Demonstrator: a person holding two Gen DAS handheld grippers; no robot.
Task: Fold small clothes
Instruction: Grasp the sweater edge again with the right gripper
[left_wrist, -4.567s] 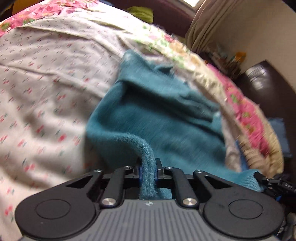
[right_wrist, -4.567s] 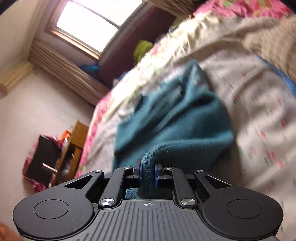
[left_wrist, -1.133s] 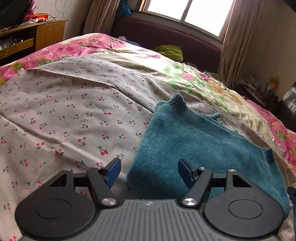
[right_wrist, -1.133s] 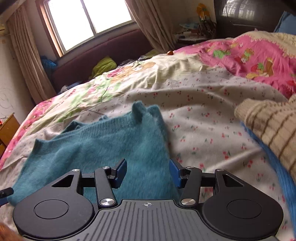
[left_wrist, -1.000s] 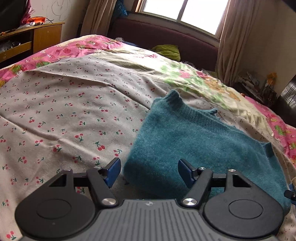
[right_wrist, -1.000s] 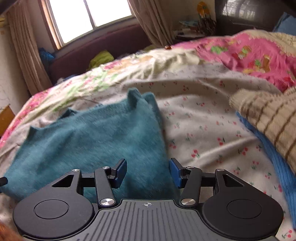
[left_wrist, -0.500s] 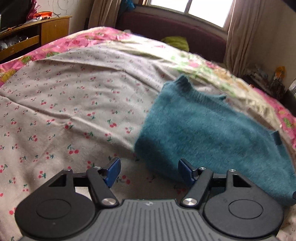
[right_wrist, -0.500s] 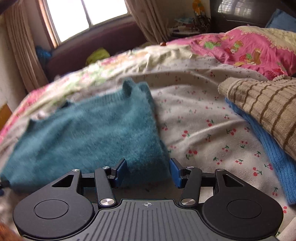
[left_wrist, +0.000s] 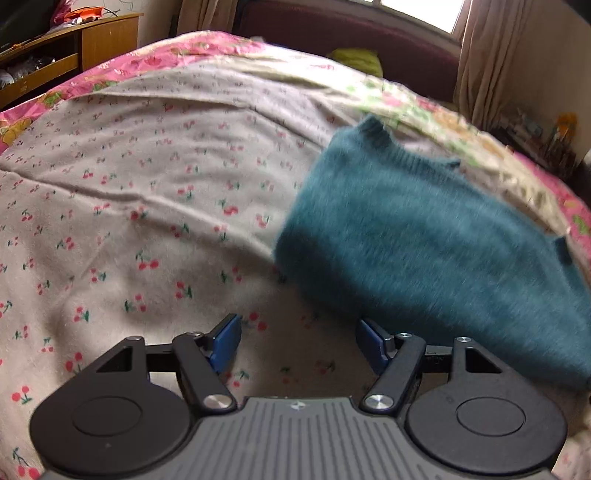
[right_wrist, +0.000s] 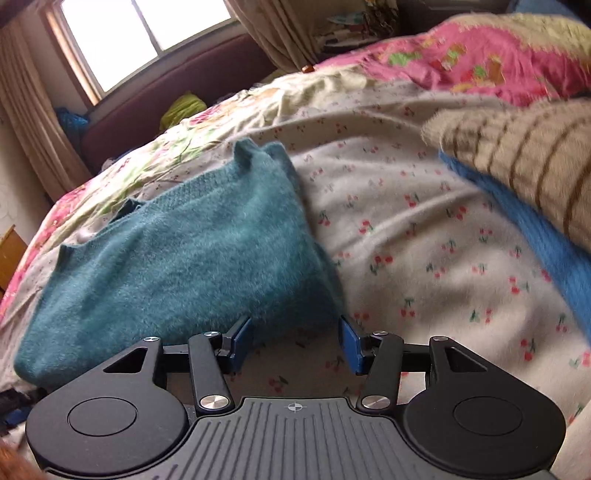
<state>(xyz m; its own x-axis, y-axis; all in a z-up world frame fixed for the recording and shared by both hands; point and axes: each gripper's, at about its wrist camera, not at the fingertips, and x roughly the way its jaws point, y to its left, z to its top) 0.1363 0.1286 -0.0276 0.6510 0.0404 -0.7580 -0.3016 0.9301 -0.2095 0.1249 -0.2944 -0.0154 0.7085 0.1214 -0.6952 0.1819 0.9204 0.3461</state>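
Left wrist view puts my left gripper at the bottom centre, its blue pads apart with only cherry-print bedsheet between them. The teal sweater lies in the right half of the frame, its near left corner just above and beside my right-hand pad. In the right wrist view my right gripper is also spread and empty; the sweater fills the left and centre there, and its near right corner sits just above the gap between the pads.

What worries me is the grab. The sweater looks already doubled over — a thick, fuzzy knit with a ribbed edge and little tabs poking up at the far end. If I close on that plump corner I may catch only the top layer, and the fold would peel open as I lift. The sheet beneath is thin, soft and already creased, so a pad that digs too low could pinch sheet along with wool and drag the whole lot. My left pads sit more over sheet than sweater, so that side looks the likelier to miss.

At the right of the right wrist view a tan striped knit lies over a bright blue one — near enough, I think, to snag a wide swing.
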